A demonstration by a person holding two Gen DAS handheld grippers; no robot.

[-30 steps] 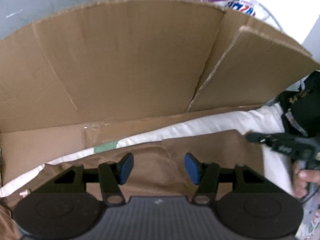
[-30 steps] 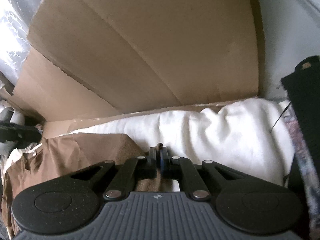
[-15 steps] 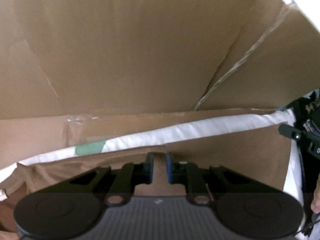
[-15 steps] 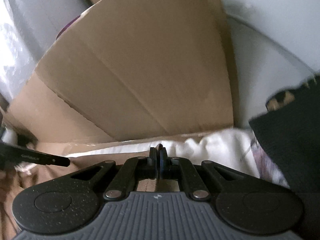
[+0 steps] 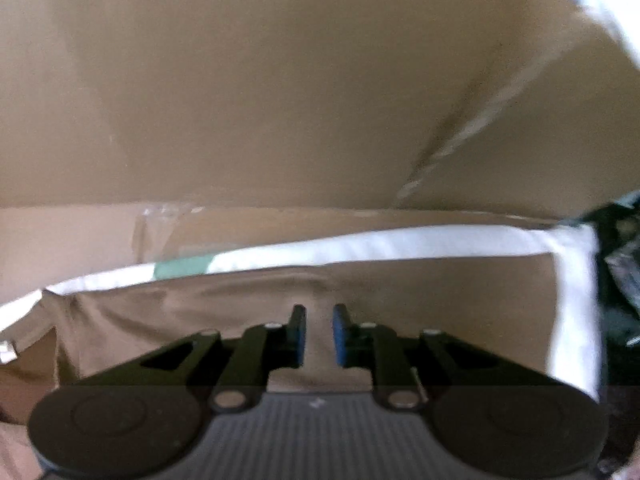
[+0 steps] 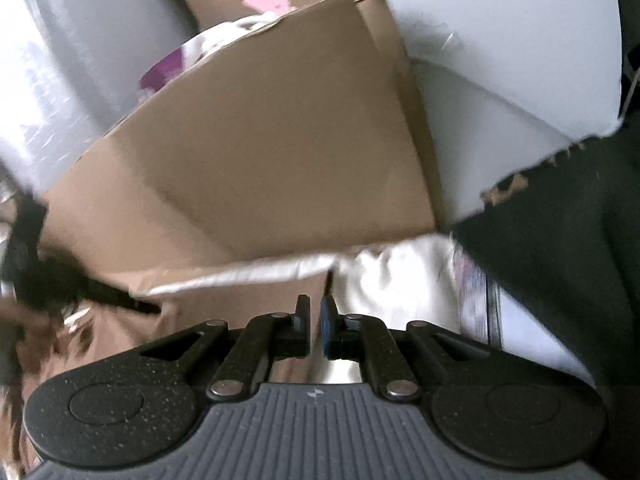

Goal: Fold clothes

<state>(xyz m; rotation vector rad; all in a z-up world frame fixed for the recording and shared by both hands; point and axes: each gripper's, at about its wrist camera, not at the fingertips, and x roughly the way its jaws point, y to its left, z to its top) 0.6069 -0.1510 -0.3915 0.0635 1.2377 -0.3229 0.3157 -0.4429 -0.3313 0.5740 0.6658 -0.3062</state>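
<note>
A large cardboard sheet (image 5: 280, 92) stands as a backdrop behind the work surface, which is covered with white bedding (image 5: 400, 242); grey wall and plastic wrap show beyond it in the right wrist view.

Changes noted: One second ago the left gripper (image 5: 319, 334) was wide open over the brown garment (image 5: 440, 292); half a second ago it had narrowed onto a ridge of the fabric. It now stands with a narrow gap between the blue pads, a strip of brown cloth running between them; whether the pads actually bite cannot be told. The right gripper (image 6: 315, 330), fully closed on the garment's edge in both earlier frames, now shows a slight gap, with fabric behind it; grip likewise uncertain. Both views are blurred, and the right camera has tilted upward.

Judgement: both tools appear to be carrying the near edge of the garment toward the far edge, or beginning to let go of it. The fold is likely mid-way.

Edges and room: The garment's far hem lies straight, just short of the cardboard. Forward room is limited by the backdrop. A dark cloth (image 6: 560, 240) crowds the right side; the other tool's dark shape (image 6: 60, 280) sits left.
</note>
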